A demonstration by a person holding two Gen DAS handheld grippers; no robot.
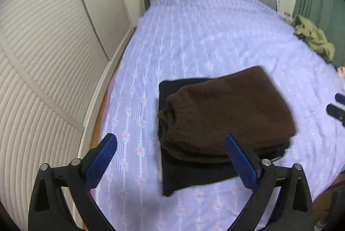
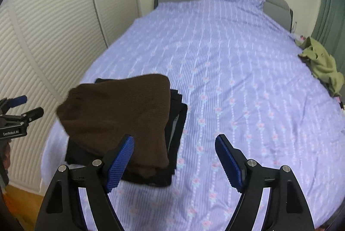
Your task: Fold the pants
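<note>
The folded brown pants (image 1: 228,114) rest stacked on black clothes (image 1: 194,179) on the bed (image 1: 194,36); left gripper (image 1: 170,162) and right gripper (image 2: 174,164), both released and empty, hover near, so the fold looks finished.

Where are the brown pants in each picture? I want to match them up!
Left wrist view: the folded brown pants lie right of centre, on a black folded garment.
Right wrist view: the brown pants lie left of centre, on the same black garment.
Shared landmark: the olive-green crumpled cloth at the bed's right edge.
</note>
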